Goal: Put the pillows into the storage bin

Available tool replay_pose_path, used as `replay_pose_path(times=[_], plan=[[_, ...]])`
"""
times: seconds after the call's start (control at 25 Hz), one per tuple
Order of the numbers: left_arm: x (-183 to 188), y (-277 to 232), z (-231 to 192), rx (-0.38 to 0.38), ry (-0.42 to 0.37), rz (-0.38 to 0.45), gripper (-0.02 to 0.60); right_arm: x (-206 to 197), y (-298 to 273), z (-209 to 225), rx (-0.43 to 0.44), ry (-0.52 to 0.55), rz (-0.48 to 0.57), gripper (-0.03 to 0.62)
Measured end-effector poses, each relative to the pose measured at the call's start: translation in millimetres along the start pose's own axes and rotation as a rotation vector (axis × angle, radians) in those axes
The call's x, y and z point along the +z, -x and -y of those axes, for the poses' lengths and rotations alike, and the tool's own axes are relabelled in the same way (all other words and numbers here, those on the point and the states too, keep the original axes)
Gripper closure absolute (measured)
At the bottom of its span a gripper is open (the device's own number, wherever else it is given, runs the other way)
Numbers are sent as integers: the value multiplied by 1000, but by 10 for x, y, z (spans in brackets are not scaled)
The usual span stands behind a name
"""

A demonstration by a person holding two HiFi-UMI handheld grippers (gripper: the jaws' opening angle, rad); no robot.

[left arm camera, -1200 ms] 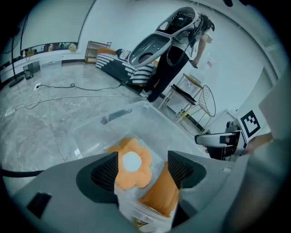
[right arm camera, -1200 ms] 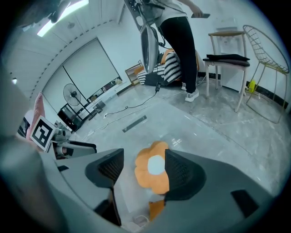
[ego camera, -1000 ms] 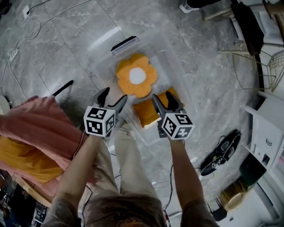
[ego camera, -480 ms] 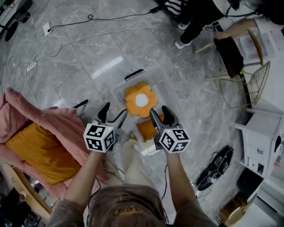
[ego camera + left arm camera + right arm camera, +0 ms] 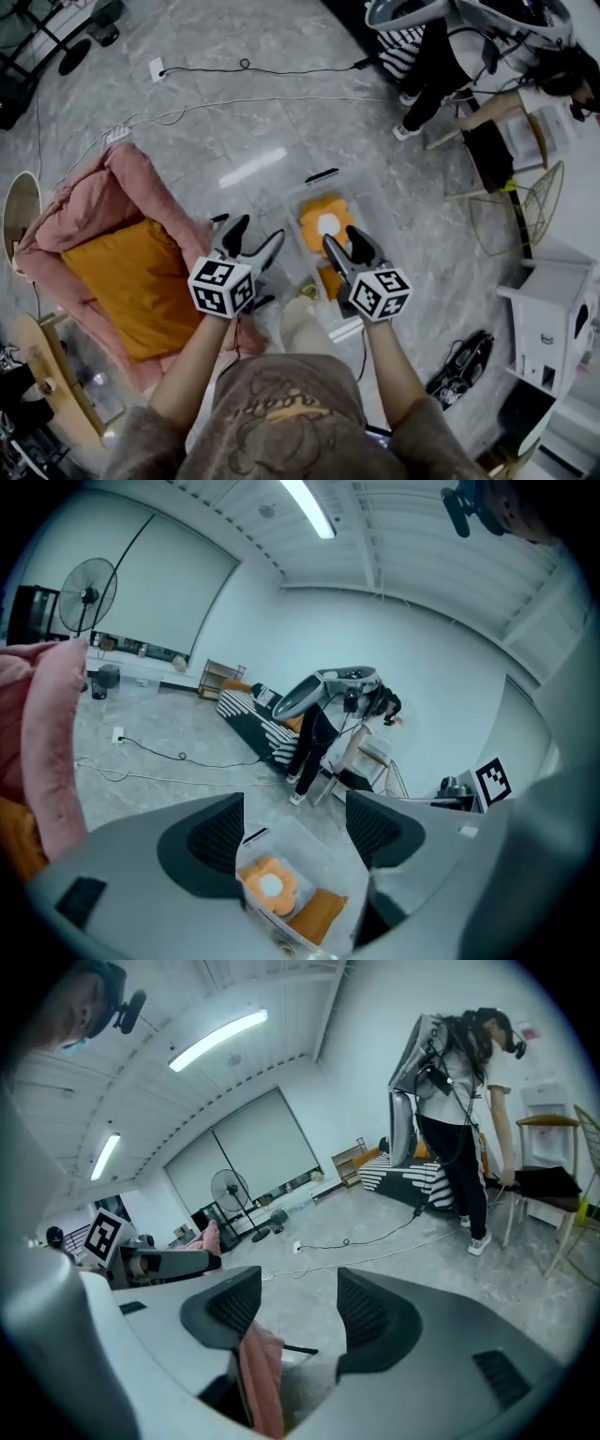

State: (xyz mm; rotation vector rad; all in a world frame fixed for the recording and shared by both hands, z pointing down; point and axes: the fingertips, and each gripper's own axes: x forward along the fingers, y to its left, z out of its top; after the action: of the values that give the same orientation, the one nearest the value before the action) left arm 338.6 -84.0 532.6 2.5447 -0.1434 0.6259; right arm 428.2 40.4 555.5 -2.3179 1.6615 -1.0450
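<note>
grey marble floor (image 5: 262,37) fills the head view, cables trailing across its upper left. at centre frame the clear storage bin (image 5: 302,202) holds two pillows: a flower pillow (image 5: 325,223) flat and face up at its upper end, a square orange pillow (image 5: 328,279) at its lower end. the bin's long axis runs almost top to bottom of the frame, black handle uppermost. against a second ago the bin looks smaller and both grippers have lifted clear, so that drop seems done. the left gripper (image 5: 258,230) gapes wide, empty; the right gripper (image 5: 343,237) has just been narrowing, nothing between its jaws. at left, a big orange cushion (image 5: 131,281) on a pink bed (image 5: 122,173) has come into view, probably next.
</note>
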Motion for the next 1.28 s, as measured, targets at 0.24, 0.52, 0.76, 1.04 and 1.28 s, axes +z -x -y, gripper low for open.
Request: replay_pose_path(times=[0.24, 0.52, 0.76, 1.04, 1.28], plan=[[268, 953, -351, 65, 12, 69, 258, 114, -267, -1068, 130, 90, -41, 347], [440, 2246, -912, 251, 51, 139, 259, 207, -565, -2285, 300, 138, -89, 345], [142, 3412, -1582, 425, 112, 193, 258, -267, -934, -3402, 444, 183, -161, 347], [-273, 4495, -2211, 593, 191, 238, 258, -905, -1312, -4310, 552, 223, -274, 349], [-634, 5074, -2629, 682, 260, 256, 259, -1387, -1568, -4753, 595, 261, -361, 347]])
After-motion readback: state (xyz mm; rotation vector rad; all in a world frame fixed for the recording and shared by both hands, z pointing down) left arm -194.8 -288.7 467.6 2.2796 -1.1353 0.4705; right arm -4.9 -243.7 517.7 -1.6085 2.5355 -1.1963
